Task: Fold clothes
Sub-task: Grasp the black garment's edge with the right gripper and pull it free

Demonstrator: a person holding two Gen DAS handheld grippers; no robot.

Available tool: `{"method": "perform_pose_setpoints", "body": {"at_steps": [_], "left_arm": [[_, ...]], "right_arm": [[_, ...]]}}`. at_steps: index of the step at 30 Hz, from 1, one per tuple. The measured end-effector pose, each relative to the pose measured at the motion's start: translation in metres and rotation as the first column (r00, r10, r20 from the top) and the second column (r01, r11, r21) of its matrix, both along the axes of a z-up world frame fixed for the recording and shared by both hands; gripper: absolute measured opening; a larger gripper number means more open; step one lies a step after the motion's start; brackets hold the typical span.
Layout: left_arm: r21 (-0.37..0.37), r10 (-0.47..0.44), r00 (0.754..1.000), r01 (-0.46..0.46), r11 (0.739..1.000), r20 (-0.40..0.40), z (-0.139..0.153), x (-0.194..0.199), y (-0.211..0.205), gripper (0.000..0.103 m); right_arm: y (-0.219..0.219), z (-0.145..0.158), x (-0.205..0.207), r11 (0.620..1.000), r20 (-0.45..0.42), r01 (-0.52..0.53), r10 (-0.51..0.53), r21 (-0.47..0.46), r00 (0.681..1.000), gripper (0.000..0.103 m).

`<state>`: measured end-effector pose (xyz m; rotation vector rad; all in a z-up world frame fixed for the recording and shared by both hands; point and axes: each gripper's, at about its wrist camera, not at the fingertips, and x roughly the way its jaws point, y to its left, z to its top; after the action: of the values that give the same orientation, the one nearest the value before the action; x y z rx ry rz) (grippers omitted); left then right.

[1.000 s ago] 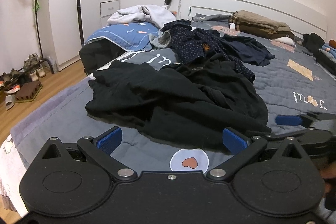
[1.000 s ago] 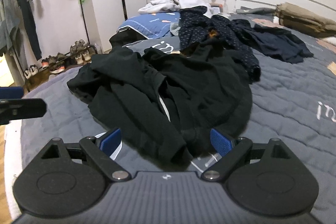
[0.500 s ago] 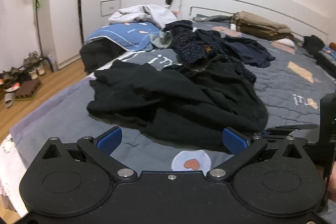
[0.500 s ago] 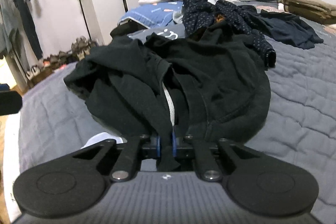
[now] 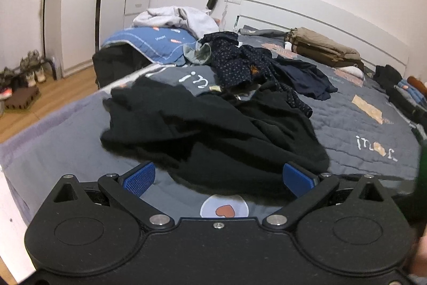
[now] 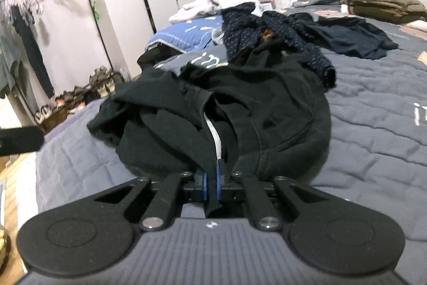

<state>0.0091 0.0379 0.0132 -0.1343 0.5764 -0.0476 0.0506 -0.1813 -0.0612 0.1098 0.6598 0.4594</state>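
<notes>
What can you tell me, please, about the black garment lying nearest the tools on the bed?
The black garment is a soft, matte, knit-looking piece, crumpled in a loose heap on the grey quilted bedspread. A white drawstring shows in its folds. Its far edge meets a dotted navy garment. The right tool is closing, its blue pads pinching the near edge. The left tool stands open at that near edge, gripping nothing.

The black garment is soft, matt cloth. The bed cover is quilted grey fabric with stitched ridges. The right gripper is matt black plastic with shiny metal screws; the floor is smooth wood.
</notes>
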Motion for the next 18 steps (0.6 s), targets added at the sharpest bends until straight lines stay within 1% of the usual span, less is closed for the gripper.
{"method": "perform_pose_setpoints", "body": {"at_steps": [3, 8, 11, 15, 18], "left_arm": [[0.026, -0.020, 0.999, 0.019, 0.999, 0.025, 0.001, -0.003, -0.006, 0.103], [0.005, -0.078, 0.996, 0.077, 0.997, 0.036, 0.002, -0.006, -0.019, 0.103], [0.013, -0.119, 0.992, 0.119, 0.993, 0.042, 0.001, -0.008, -0.030, 0.103], [0.018, -0.186, 0.981, 0.186, 0.982, 0.055, 0.000, -0.015, -0.048, 0.103], [0.026, -0.257, 0.964, 0.256, 0.966, 0.073, -0.001, -0.023, -0.064, 0.103]], "right_arm": [[-0.021, 0.009, -0.015, 0.999, -0.007, 0.024, -0.024, 0.022, 1.000, 0.006], [-0.058, 0.022, -0.052, 0.998, -0.010, 0.058, -0.058, 0.022, 0.998, 0.006], [-0.080, 0.025, -0.077, 0.997, -0.027, 0.080, -0.080, 0.022, 0.996, 0.006], [-0.104, 0.027, -0.111, 0.993, -0.049, 0.113, -0.112, 0.016, 0.992, 0.006], [-0.121, 0.026, -0.135, 0.991, -0.069, 0.134, -0.133, 0.009, 0.989, 0.006]]}}
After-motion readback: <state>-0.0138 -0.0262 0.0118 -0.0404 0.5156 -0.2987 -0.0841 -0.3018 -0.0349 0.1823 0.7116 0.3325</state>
